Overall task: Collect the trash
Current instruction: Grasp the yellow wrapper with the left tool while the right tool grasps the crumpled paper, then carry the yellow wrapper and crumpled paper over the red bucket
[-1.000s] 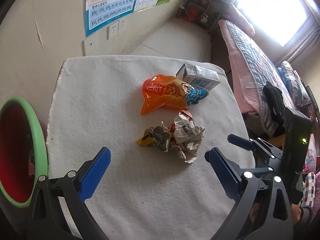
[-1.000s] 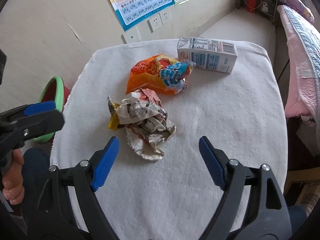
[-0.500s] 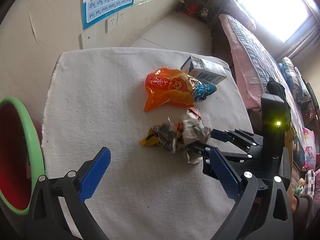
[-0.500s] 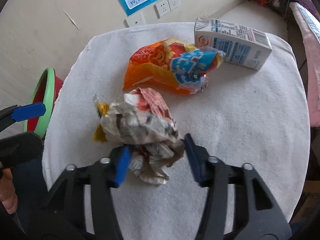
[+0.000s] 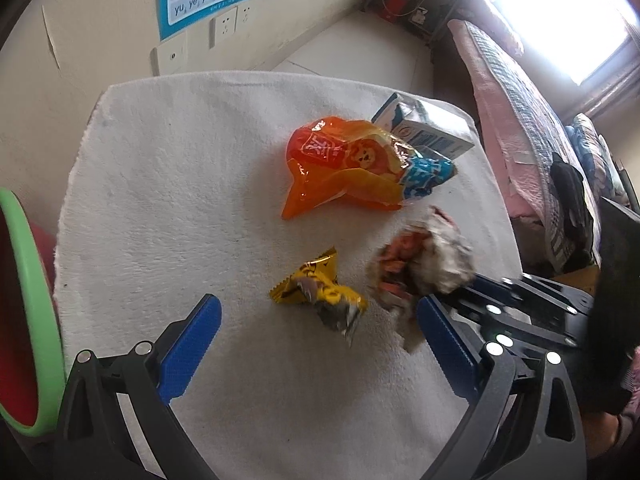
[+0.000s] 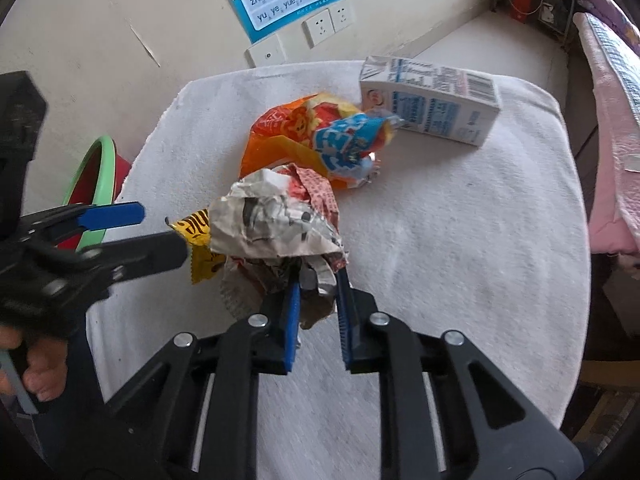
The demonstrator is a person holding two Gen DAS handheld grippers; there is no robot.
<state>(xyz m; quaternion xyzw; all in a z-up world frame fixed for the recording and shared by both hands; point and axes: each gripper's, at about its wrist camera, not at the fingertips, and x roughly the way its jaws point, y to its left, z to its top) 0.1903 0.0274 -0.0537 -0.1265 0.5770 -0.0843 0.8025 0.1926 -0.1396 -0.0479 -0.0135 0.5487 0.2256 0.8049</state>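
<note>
A crumpled newspaper ball [image 6: 276, 220] is pinched in my right gripper [image 6: 318, 308], which is shut on its lower edge; it also shows blurred in the left wrist view [image 5: 424, 264]. A yellow candy wrapper [image 5: 320, 292] lies on the white towel-covered table [image 5: 180, 160], just ahead of my open, empty left gripper [image 5: 316, 344]. An orange snack bag [image 5: 348, 164] and a white-blue milk carton [image 6: 432, 100] lie further back. The left gripper [image 6: 132, 232] shows in the right wrist view, beside the yellow wrapper [image 6: 200, 248].
A red bin with a green rim [image 5: 20, 308] stands left of the table, below its edge; it also shows in the right wrist view [image 6: 92, 184]. A wall with a poster and sockets [image 6: 320, 24] is behind. A bed with a pink quilt [image 5: 532, 120] lies to the right.
My right gripper closed on the newspaper ball and pulled it right, away from the yellow wrapper, which now lies alone. My left gripper stayed open.
</note>
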